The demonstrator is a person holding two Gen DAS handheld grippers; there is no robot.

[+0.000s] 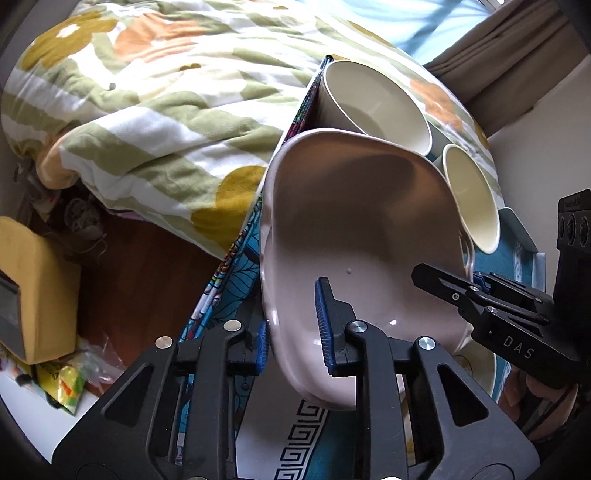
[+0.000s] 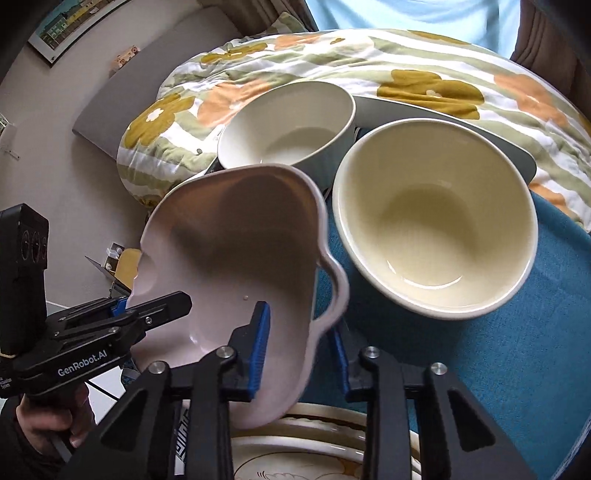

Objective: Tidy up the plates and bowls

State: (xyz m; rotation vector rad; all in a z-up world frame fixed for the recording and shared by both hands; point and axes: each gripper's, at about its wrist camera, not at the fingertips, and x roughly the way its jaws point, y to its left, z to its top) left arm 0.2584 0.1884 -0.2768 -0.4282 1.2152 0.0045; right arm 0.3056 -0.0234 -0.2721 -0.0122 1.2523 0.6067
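Home bedroom — floral quilt (image 2: 369,70) heaped on a bed at the far side, brown curtain (image 1: 517,48) far right, framed picture (image 2: 74,26) on the left wall, wooden floor (image 1: 122,266) — lived-in, domestic.

"DAS" is read on the right gripper (image 1: 476,282); "GenRobot.AI" is read on the left gripper (image 2: 123,308).

A flowered quilt (image 1: 155,110) covers the bed above a reddish wooden floor (image 1: 147,266), brown curtains (image 1: 509,66) beside it.
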